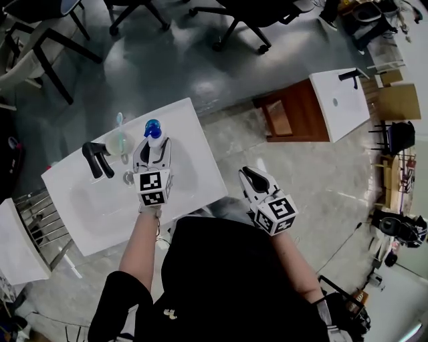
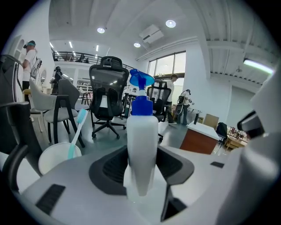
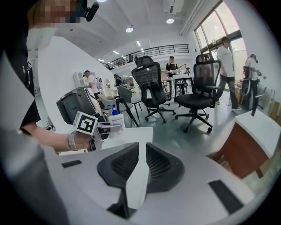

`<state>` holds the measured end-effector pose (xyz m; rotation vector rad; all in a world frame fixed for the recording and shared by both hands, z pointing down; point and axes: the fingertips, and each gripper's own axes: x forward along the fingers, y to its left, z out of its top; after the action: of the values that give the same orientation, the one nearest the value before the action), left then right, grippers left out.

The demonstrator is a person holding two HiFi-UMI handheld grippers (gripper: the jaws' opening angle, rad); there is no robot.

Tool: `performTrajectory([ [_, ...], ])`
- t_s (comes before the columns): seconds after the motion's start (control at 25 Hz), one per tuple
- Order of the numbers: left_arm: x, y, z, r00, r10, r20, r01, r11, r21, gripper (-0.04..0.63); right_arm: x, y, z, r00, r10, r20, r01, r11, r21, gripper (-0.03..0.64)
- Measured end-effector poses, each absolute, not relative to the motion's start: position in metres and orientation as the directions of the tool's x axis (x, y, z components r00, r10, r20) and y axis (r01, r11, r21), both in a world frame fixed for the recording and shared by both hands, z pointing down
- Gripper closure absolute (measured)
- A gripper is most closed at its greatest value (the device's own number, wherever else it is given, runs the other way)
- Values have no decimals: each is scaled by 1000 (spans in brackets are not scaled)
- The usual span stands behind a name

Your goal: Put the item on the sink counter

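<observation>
One spray bottle (image 2: 142,140), one cup (image 2: 55,159), one toothbrush (image 2: 77,132).

The counter (image 1: 194,157) lay in front of the person, with the basin (image 1: 100,200) in its left part. The faucet (image 1: 97,160) stood behind the basin. The cup (image 1: 119,143), with a toothbrush (image 1: 119,120) in it, stood just right of the faucet. The spray bottle (image 1: 154,130) stood right of the cup near the counter's far edge, between the jaws of the left tool (image 1: 153,148). The right tool (image 1: 251,179) hung over the floor (image 1: 321,180), right of the counter. A second counter (image 1: 341,100) stood well apart, far right. Office chairs (image 1: 247,20) stood beyond.
</observation>
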<state>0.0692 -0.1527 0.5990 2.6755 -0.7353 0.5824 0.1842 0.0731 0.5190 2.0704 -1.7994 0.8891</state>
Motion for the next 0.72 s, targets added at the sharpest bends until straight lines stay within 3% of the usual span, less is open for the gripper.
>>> performTrajectory([
  [0.72,96,-165,649,779,-432,455,-520,-850,83,388,202,107,521,146,-760,633,-933,-319,-169,552],
])
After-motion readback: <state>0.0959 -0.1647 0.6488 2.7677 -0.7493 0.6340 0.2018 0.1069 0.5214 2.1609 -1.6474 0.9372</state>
